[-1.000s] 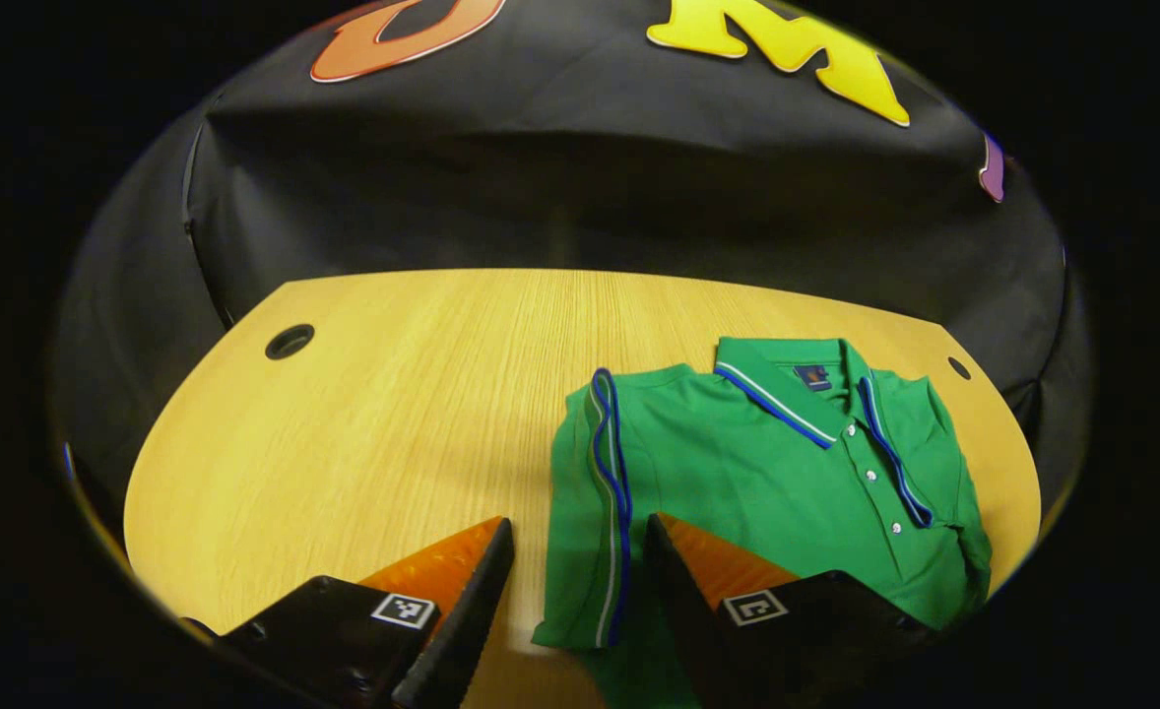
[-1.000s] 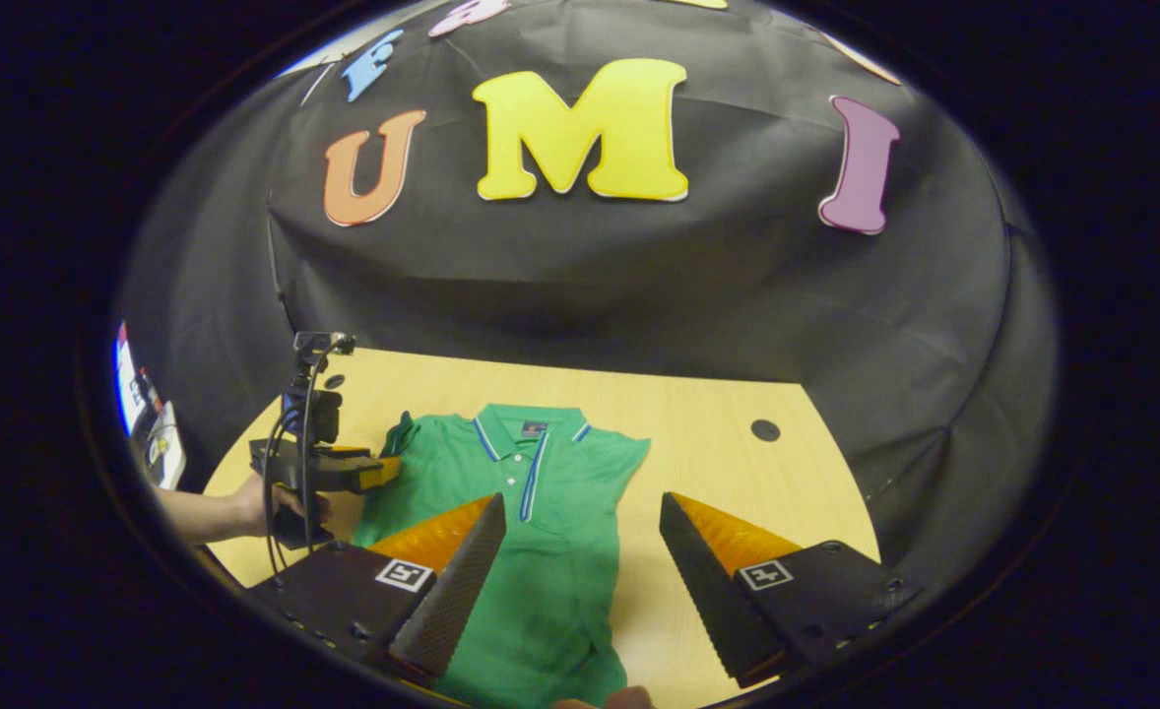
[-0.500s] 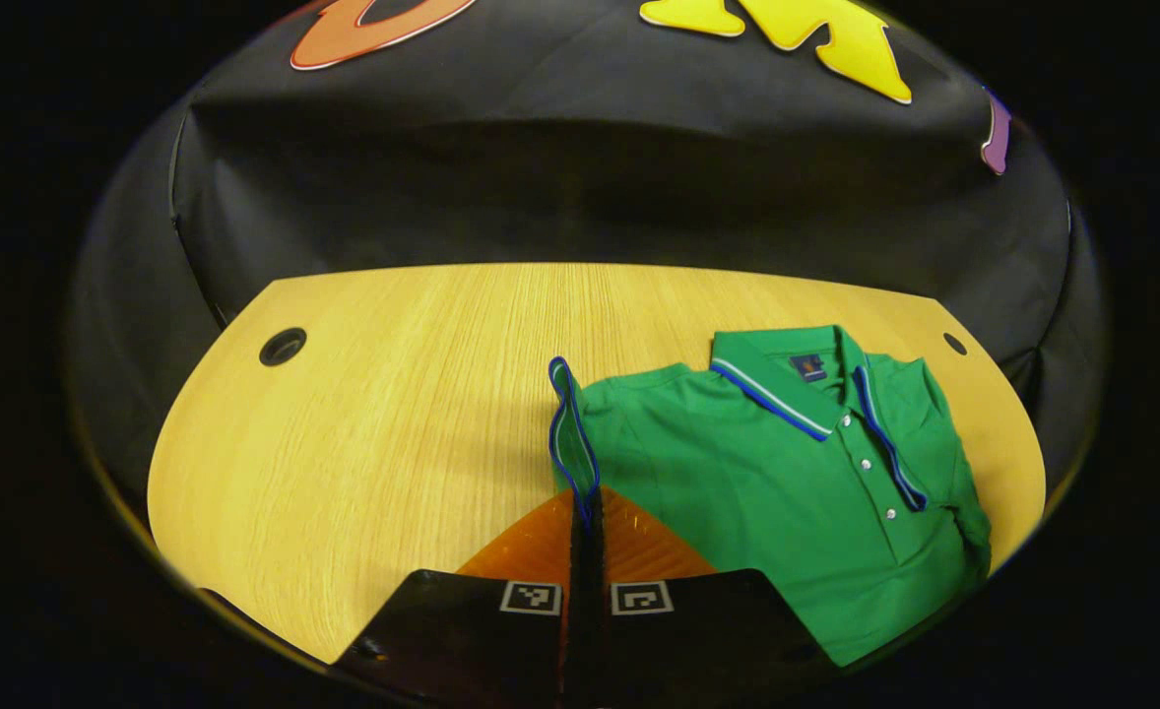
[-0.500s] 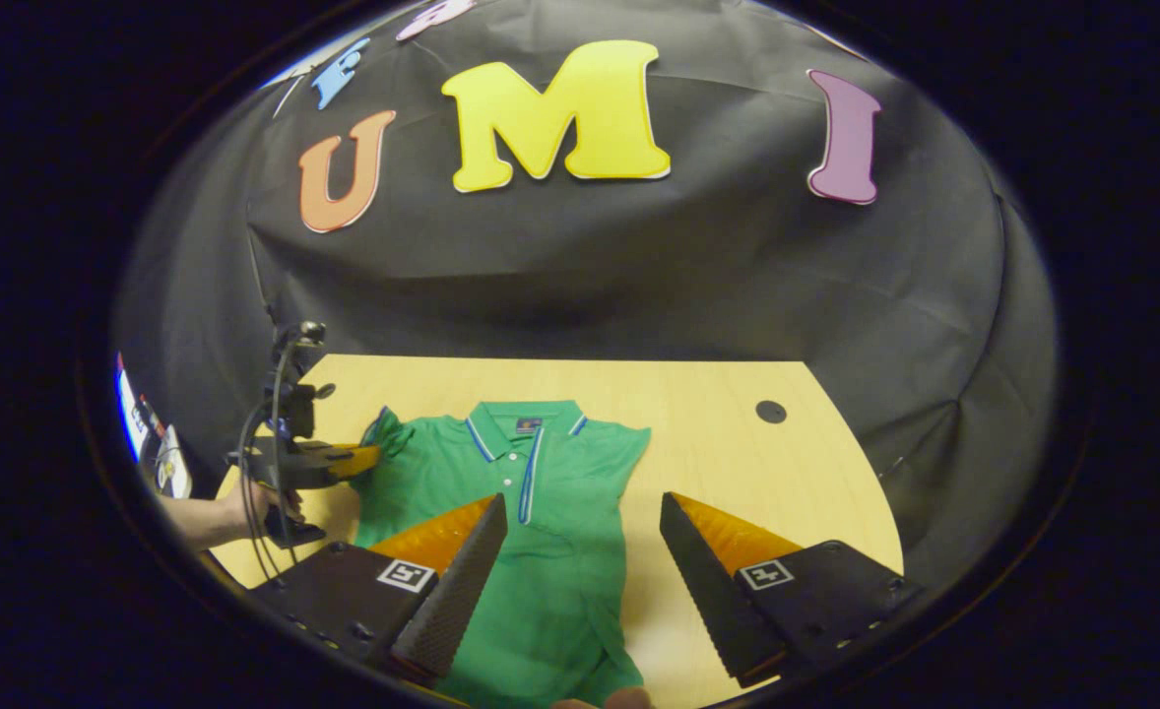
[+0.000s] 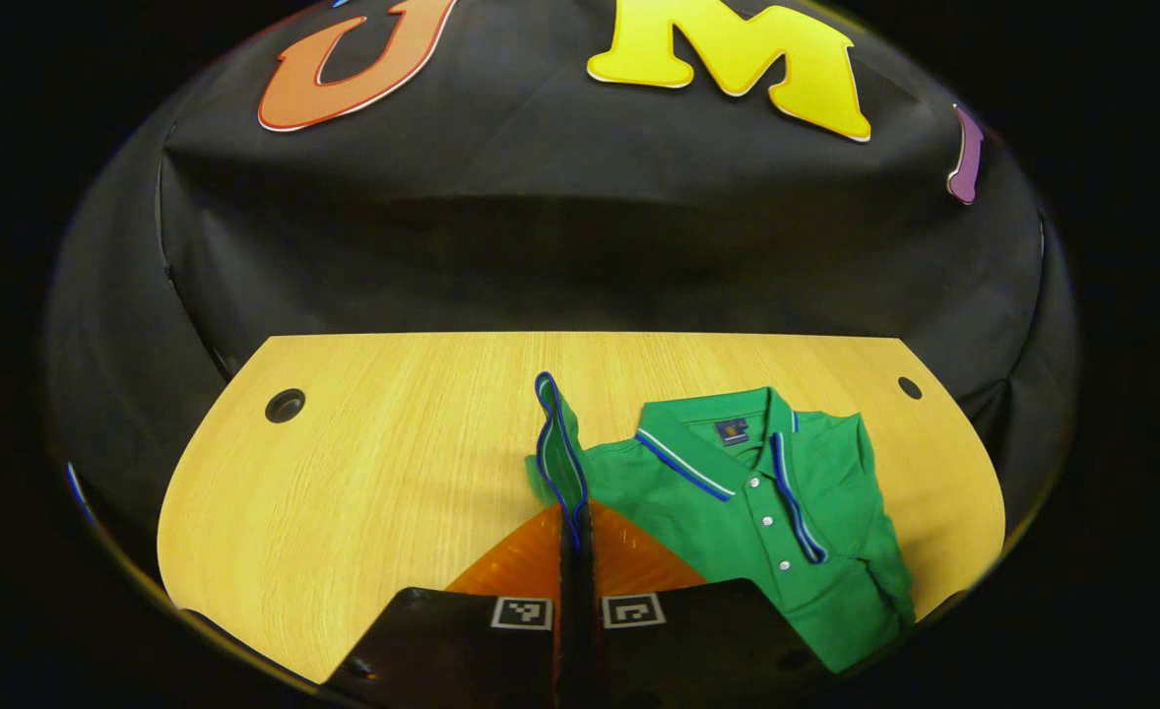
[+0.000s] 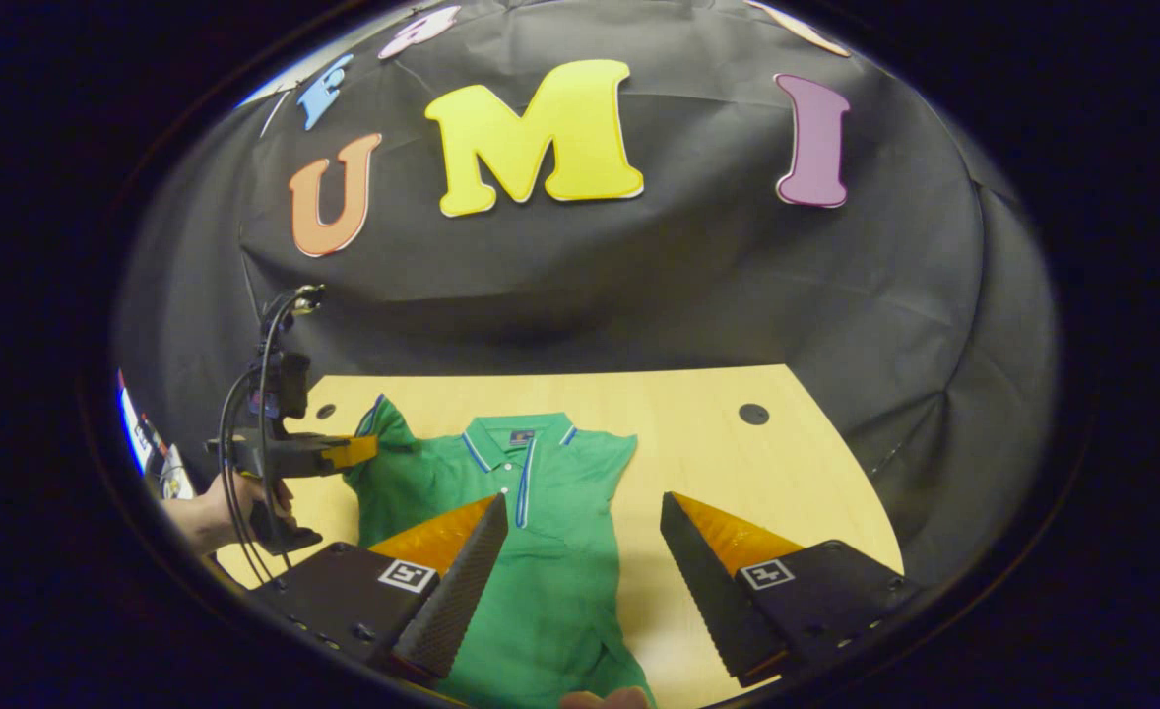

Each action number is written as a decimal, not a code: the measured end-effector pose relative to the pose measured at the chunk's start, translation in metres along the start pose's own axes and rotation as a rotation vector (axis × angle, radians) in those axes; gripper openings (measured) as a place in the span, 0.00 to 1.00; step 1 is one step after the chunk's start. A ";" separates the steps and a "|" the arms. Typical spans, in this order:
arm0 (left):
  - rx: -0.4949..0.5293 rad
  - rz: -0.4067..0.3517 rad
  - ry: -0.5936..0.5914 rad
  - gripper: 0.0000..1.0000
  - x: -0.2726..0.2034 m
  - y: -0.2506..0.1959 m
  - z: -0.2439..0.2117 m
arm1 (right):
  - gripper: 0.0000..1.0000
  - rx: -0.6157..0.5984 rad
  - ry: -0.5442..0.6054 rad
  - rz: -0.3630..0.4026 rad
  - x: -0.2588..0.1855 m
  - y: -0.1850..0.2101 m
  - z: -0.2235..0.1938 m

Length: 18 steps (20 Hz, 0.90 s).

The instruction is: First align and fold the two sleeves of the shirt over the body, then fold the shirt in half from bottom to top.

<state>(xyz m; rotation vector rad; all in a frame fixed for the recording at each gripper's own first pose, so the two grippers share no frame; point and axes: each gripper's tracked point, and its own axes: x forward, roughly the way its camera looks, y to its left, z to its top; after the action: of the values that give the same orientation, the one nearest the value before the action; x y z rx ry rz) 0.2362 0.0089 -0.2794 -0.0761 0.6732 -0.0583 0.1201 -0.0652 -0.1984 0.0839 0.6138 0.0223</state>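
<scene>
The wooden table spans the lower half of both views, pale grain, with a round cable hole near its far left corner in the left gripper view. On it lies the green polo shirt, collar toward the booth wall, body flat and running back toward the near edge in the right gripper view. Its right sleeve appears already turned in over the body (the shirt's edge on that side runs straight). The left sleeve is raised off the table, its blue-trimmed cuff standing upright.

The left gripper has both fingers pressed together on the lower edge of that sleeve; from the right gripper view it sits at the shirt's left shoulder, carried by a hand at the table's left edge, with cables looping from its body.

The right gripper hangs above the shirt's lower body with its fingers spread wide, gripping nothing. The collar carries blue and white striping, with a buttoned placket below.
</scene>
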 end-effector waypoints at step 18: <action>0.014 -0.013 -0.092 1.00 -0.021 -0.094 0.021 | 0.96 0.038 -0.036 -0.028 -0.039 -0.045 -0.007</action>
<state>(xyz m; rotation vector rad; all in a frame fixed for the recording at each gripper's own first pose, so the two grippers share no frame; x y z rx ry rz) 0.2302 -0.0823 -0.2411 -0.0691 0.5800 -0.0720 0.0838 -0.1117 -0.1855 0.1122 0.5797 -0.0181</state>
